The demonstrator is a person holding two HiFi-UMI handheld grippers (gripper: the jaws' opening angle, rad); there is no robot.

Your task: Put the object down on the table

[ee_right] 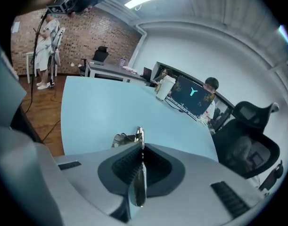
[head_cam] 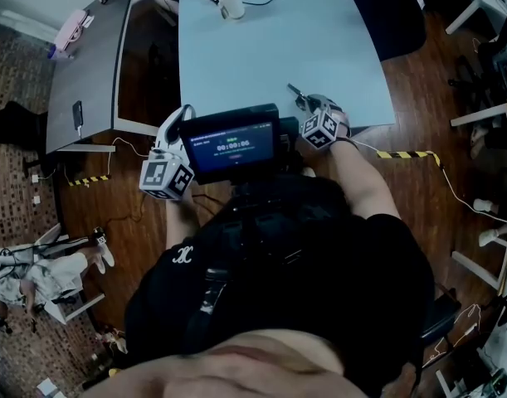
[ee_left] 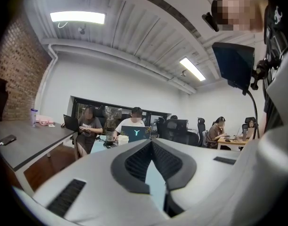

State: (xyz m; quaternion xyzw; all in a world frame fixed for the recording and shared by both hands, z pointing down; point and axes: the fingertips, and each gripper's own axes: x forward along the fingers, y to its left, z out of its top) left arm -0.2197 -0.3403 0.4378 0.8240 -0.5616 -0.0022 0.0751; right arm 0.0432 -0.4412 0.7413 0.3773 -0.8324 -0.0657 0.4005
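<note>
1. The right gripper point(ee_right: 140, 145) is squeezed shut on a thin, shiny metal thing point(ee_right: 136, 187). It sits in the lower middle of the right gripper view. The metal thing stands on its edge between the two dark pads, and its far end pokes out past the tips. I cannot tell just what kind of thing it is.
2. The tight pinch is likely there so the thin thing does not slip out before it gets to the table.
3. In the head view, the right gripper point(head_cam: 315, 110) is over the near edge of the light blue table point(head_cam: 278, 48), right of the middle. The metal thing point(head_cam: 296, 94) sticks out toward the upper left. It looks low over the table, but I cannot tell if it touches.
4. The left gripper point(ee_left: 152, 145) has its tips together and nothing between them. In the head view it is at the middle left, off the table, so it seems to be just waiting.
5. A small screen point(head_cam: 232, 146) sits between the two grippers.
6. Farther off, a white cup point(head_cam: 229, 0) stands at the top of the table, well away. The spot in front of the right gripper is bare, so it looks like a good place to set the thing down.
</note>
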